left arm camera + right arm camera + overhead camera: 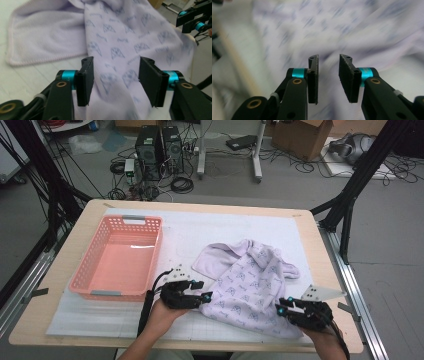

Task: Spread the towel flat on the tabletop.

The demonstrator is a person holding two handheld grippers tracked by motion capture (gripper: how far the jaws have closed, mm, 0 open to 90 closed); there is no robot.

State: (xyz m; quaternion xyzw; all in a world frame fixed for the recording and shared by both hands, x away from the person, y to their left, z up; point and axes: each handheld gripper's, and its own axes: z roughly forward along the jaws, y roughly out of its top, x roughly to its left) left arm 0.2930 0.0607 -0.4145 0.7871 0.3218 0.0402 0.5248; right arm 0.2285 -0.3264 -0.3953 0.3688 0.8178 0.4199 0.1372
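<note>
Your left gripper [205, 296] sits at the near-left edge of the pale lilac printed cloth garment [247, 287], pointing right across it. In the left gripper view its jaws stand well apart, released, with the lilac fabric [117, 50] running beneath and beyond them; the pads [86, 80] press on nothing. It holds nothing.

Your right gripper [281, 309] is at the near-right corner of the garment, close to the near table edge, pointing left toward the other gripper. In the right gripper view the jaws stand a narrow gap apart, not clenched. That picture is badly motion-blurred, so I can only say the fabric [337, 32] lies past the tips. Nothing is pinched between the pads [345, 77].

The garment lies crumpled on the white gridded mat [210, 227], right of centre. The plain lilac inner side is turned up at its far-left corner, and the printed side faces up over the rest. The near edge reaches almost to the mat's near border, between your two grippers.

The salmon-pink perforated plastic basket [97, 247] with grey handle strips sits on the left part of the mat, well apart from the garment, just far-left of your left gripper. Nothing shows inside it.

The light wooden table [320, 255] carries the mat. Beyond its far edge, black computer towers [160, 150] and a brown cardboard box [300, 137] stand on the floor among cables.
</note>
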